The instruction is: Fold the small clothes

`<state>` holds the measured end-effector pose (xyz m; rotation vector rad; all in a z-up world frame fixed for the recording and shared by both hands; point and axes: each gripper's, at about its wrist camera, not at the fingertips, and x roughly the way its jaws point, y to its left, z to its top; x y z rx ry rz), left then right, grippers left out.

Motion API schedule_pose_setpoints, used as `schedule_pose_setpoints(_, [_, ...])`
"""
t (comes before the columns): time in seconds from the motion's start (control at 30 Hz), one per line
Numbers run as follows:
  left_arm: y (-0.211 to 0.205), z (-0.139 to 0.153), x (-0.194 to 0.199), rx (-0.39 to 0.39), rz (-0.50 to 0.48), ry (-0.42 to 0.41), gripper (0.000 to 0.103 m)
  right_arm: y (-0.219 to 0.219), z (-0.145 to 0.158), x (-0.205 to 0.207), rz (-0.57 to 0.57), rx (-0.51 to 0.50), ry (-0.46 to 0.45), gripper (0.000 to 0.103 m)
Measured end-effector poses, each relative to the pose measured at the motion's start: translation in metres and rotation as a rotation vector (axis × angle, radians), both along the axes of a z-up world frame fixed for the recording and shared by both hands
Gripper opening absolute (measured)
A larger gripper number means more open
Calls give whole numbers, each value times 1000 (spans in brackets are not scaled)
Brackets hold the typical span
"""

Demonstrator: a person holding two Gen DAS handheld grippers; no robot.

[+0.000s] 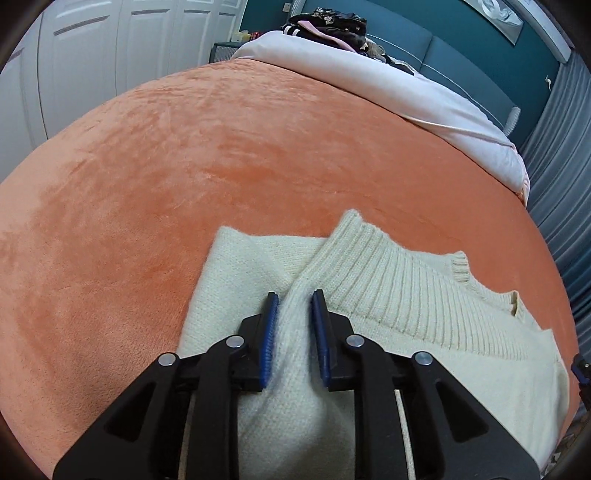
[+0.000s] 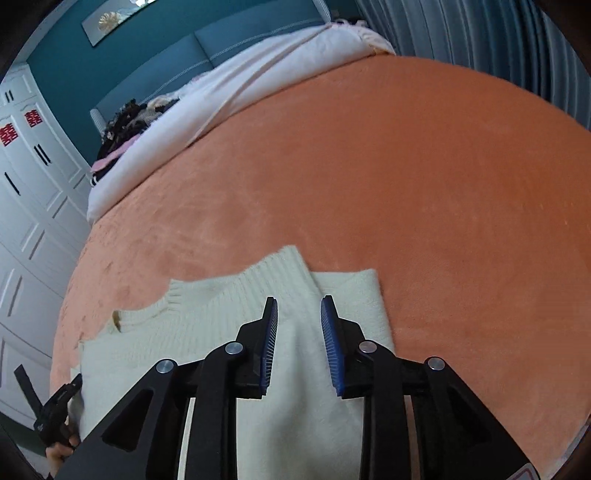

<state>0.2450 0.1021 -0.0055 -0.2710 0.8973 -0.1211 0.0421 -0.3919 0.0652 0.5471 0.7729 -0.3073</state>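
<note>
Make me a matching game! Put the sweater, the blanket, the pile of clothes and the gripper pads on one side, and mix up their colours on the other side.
Things:
1. sweater
2. blanket
3. pile of clothes
4. pads of the left gripper

Colours:
A. blue
B. mostly dark
C. cream
D. orange

Pairs: 1-C, 2-D, 3-B, 4-A
</note>
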Motion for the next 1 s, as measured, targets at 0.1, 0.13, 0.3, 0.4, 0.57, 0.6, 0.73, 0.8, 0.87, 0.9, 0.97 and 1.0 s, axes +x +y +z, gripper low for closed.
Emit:
schedule_pose_setpoints(0.1, [2,-1,0,-26,3,-2,19,54,10,5,165,42,-40,26])
schedule_pose_setpoints(0.13, [2,-1,1,-25,4,-2,19,78,9,8,246,39,-30,26])
schedule_pose_setpoints(0.3, [-2,8,-8,20,13,16,27,155,-34,18,477,-30,102,19])
schedule_pose_setpoints(0.4, [9,25,-33,-3,4,1,49,121,-38,-2,410,78,78,12])
schedule_pose_setpoints(0.57, [48,25,-93,-88,55,35,58,34,-29,-66,166,29,128,20])
schedule_pose_setpoints(0.6, [55,21,-104,-115,81,53,58,18,-26,-82,134,47,117,15])
schedule_pose_setpoints(0.73, [81,7,-149,-288,196,107,64,-17,-13,-139,-23,70,88,61])
schedule_pose_setpoints(0.8, [81,6,-162,-356,223,106,75,-20,-19,-153,-39,134,71,67])
schedule_pose_setpoints(0.87, [72,5,-163,-372,221,116,83,-22,-35,-158,-37,230,75,69])
schedule_pose_setpoints(0.9, [65,4,-160,-358,213,123,87,-19,-42,-154,-35,268,89,70])
schedule_pose_setpoints(0.97, [53,4,-151,-318,198,134,90,-10,-57,-145,-11,338,120,71])
schedule_pose_setpoints(1.0, [50,3,-146,-311,204,140,90,-6,-60,-143,-11,342,117,71])
